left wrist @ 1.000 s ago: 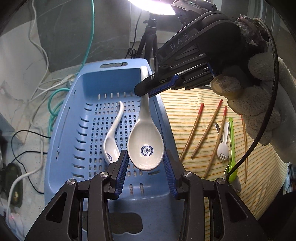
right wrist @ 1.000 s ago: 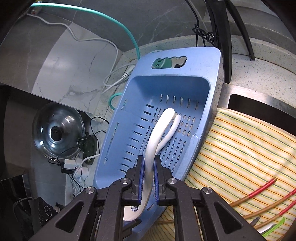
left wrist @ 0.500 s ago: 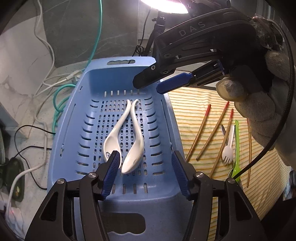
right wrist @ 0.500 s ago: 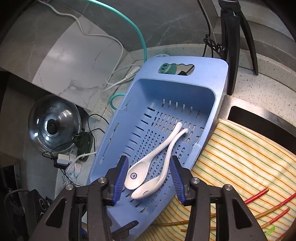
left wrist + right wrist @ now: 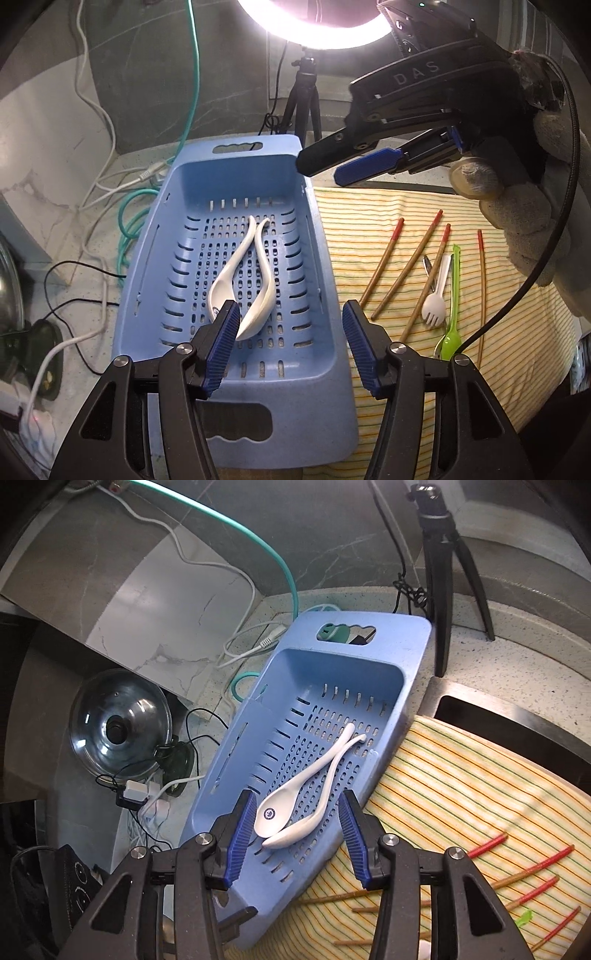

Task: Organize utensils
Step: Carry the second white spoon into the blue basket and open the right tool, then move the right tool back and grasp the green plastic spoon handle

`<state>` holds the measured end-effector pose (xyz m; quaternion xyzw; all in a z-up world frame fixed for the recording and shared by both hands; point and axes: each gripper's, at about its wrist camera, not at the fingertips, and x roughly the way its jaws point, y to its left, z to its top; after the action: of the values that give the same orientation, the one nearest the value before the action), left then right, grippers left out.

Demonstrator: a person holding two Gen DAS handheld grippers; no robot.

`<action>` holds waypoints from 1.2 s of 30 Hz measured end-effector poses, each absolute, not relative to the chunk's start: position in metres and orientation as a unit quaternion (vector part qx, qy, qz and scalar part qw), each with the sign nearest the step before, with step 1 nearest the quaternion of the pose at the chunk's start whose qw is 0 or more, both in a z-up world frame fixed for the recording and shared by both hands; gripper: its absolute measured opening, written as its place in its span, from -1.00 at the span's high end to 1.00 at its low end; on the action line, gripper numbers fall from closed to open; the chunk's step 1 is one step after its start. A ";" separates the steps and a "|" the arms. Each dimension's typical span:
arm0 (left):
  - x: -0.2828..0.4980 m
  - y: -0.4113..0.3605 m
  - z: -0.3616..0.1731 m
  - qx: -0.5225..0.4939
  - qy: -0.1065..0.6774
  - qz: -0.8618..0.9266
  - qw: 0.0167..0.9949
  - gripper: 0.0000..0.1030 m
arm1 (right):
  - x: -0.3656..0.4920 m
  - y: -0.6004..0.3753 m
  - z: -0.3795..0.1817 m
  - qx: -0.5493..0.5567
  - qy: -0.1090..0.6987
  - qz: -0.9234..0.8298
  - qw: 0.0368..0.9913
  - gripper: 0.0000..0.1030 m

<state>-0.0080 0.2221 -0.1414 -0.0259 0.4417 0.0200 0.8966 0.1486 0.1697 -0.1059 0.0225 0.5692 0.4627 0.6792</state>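
Observation:
Two white ceramic soup spoons (image 5: pixel 226 275) (image 5: pixel 264 300) lie side by side on the slotted floor of a blue plastic basket (image 5: pixel 166 258), handles touching at the far end. My left gripper (image 5: pixel 290 325) hangs open above the basket's near end, holding nothing. My right gripper (image 5: pixel 325 172), held by a gloved hand, hovers open over the basket's far right corner. In the right wrist view it (image 5: pixel 295 812) frames the spoons (image 5: pixel 280 808) in the basket (image 5: pixel 332 657) from above, apart from them. Several red-tipped chopsticks (image 5: pixel 384 269), a white spork (image 5: pixel 434 310) and a green spoon (image 5: pixel 452 306) lie on the striped cloth (image 5: pixel 369 221).
A ring light on a black tripod (image 5: pixel 303 96) stands behind the basket. White, black and teal cables (image 5: pixel 129 221) run along the counter on the left. A glass pot lid (image 5: pixel 118 723) and a power strip (image 5: pixel 136 794) sit further left. A metal sink rim (image 5: pixel 517 716) edges the cloth.
The large spoon, held by both grippers a second ago, now lies in the basket beside the other. Both grippers have opened and risen away from it.

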 end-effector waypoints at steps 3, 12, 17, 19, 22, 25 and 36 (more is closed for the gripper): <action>-0.013 0.215 -0.135 -0.022 0.437 0.019 0.899 -0.11 | 0.147 0.152 -0.097 0.026 0.564 0.463 0.683 0.17; -0.029 0.183 -0.120 -0.012 0.423 0.003 0.906 -0.11 | 0.144 0.074 -0.076 0.058 0.553 0.450 0.699 0.17; -0.034 0.164 -0.116 -0.014 0.419 -0.017 0.908 -0.11 | 0.141 0.025 -0.077 0.079 0.554 0.424 0.712 0.17; -0.034 0.154 -0.117 -0.008 0.421 -0.029 0.906 -0.11 | 0.139 0.006 -0.081 0.089 0.557 0.411 0.716 0.17; -0.029 0.136 -0.123 0.005 0.431 -0.052 0.901 -0.09 | 0.134 -0.021 -0.093 0.101 0.568 0.384 0.721 0.17; -0.022 0.117 -0.132 0.023 0.445 -0.077 0.892 -0.02 | 0.127 -0.042 -0.112 0.110 0.583 0.360 0.720 0.17; 0.010 0.077 -0.164 0.049 0.496 -0.161 0.852 0.57 | 0.120 -0.068 -0.176 0.109 0.625 0.258 0.729 0.45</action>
<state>0.0099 0.0774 -0.1640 0.0494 0.4964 -0.1613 0.8515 0.1198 -0.0677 -0.1758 0.1091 0.6249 0.2576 0.7288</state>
